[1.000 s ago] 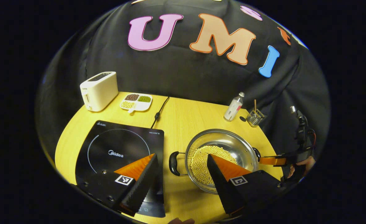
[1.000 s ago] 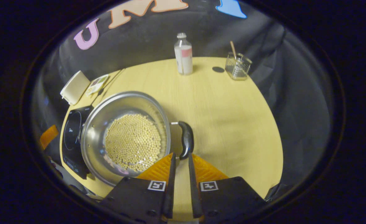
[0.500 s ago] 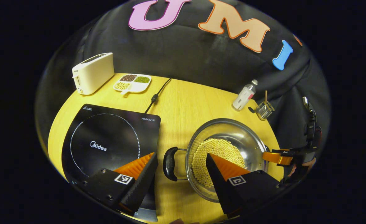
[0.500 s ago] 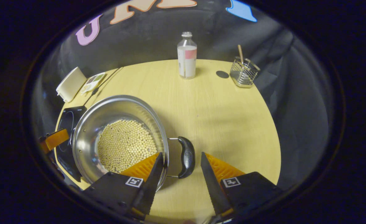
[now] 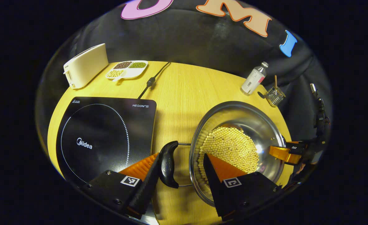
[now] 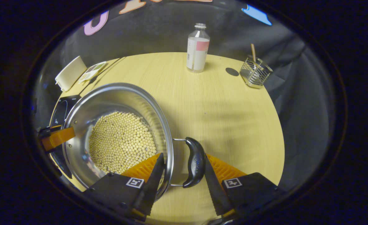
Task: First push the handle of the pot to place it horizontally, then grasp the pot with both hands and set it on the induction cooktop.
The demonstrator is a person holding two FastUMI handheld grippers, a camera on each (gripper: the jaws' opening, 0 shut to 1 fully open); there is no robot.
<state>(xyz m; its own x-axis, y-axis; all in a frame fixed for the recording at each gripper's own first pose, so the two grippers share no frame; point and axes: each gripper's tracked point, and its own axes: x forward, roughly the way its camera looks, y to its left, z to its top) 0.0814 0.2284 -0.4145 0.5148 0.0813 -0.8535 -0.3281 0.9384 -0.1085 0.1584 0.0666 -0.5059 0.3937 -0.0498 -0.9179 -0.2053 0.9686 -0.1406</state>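
Observation:
A steel pot (image 5: pixel 252 123) holding pale beans (image 5: pixel 231 147) stands on the yellow table, to the right of the black induction cooktop (image 5: pixel 102 134). My left gripper (image 5: pixel 179 170) is open, and the pot's black left handle (image 5: pixel 167 164) and near rim lie between its fingers. In the right gripper view the pot (image 6: pixel 109 100) sits at the left. My right gripper (image 6: pixel 182 175) is open around the other black handle (image 6: pixel 195 162) and the rim. Each view also shows the opposite gripper (image 5: pixel 284 153) (image 6: pixel 57 137) across the pot. The cooktop (image 6: pixel 60 107) peeks out behind the pot.
A cream toaster (image 5: pixel 85 65), a divided dish of beans (image 5: pixel 127 67) and the cooktop's cord (image 5: pixel 151 82) lie at the table's back left. A bottle (image 6: pixel 198 48) and a wire basket (image 6: pixel 256 73) stand at the back right. Bare table (image 6: pixel 227 118) lies right of the pot.
Both grippers came down and forward onto the pot's handles. The right gripper, shut a second ago, opened and now straddles its handle. The pot has not visibly shifted on the table.

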